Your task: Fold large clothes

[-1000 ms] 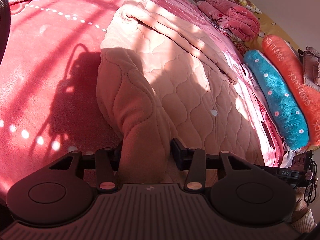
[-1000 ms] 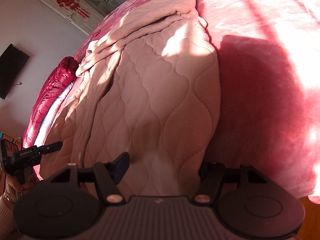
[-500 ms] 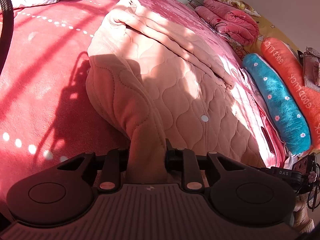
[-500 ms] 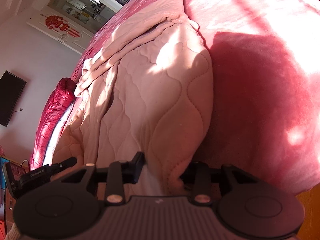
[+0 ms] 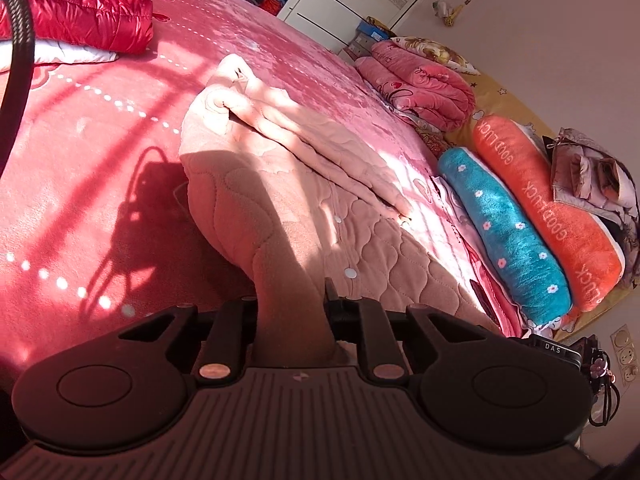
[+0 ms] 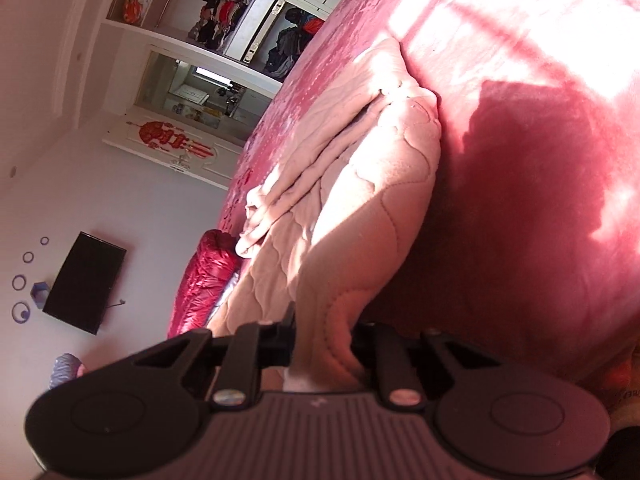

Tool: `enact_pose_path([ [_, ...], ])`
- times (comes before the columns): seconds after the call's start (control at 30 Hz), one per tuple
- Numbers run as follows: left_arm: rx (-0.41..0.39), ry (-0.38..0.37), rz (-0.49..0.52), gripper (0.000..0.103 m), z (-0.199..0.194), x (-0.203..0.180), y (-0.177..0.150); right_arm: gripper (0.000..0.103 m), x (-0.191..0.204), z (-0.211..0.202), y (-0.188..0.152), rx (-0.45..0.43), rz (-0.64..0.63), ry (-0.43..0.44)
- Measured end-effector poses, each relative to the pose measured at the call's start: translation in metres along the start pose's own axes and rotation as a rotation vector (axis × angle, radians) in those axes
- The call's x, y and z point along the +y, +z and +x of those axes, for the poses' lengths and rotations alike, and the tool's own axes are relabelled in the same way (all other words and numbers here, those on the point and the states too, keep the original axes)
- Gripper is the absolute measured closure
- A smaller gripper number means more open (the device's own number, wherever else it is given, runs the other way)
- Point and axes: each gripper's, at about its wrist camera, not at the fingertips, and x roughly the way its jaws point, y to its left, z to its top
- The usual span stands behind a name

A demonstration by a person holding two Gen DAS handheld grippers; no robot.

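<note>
Two claws, each clamped on the near edge of one pink quilted garment (image 5: 288, 200) spread across the bed (image 5: 80, 184). Left claw (image 5: 292, 312): jaws have just been closing, and a bunched fold of the fabric stands pinched between them, pulled up off the red bedspread. Right claw (image 6: 324, 344): jaws likewise just closing, gripping a stitched corner of the same garment (image 6: 360, 208) with the cloth rising in a ridge from the bed (image 6: 540, 200). The far part of the garment lies flat in sun and shadow, a folded sleeve or flap crumpled along its top (which of the two, cannot tell). In the left view, a red padded jacket (image 5: 80, 4) sits at the far corner of the bed; a teal bolster (image 5: 504, 232) and an orange bolster (image 5: 548, 212) lie side by side, touching, beyond the bed's right edge. Right view is tilted, showing a wardrobe (image 6: 224, 20) and a wall-mounted dark screen (image 6: 84, 284).
</note>
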Motion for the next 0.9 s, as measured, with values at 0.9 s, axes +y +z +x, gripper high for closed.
enact_pose_path([
  [0.9, -0.1, -0.17, -0.197, 0.079, -0.012, 0.008, 0.076, 0.085, 0.046, -0.025, 0.042, -0.091, 0.278, 0.312],
])
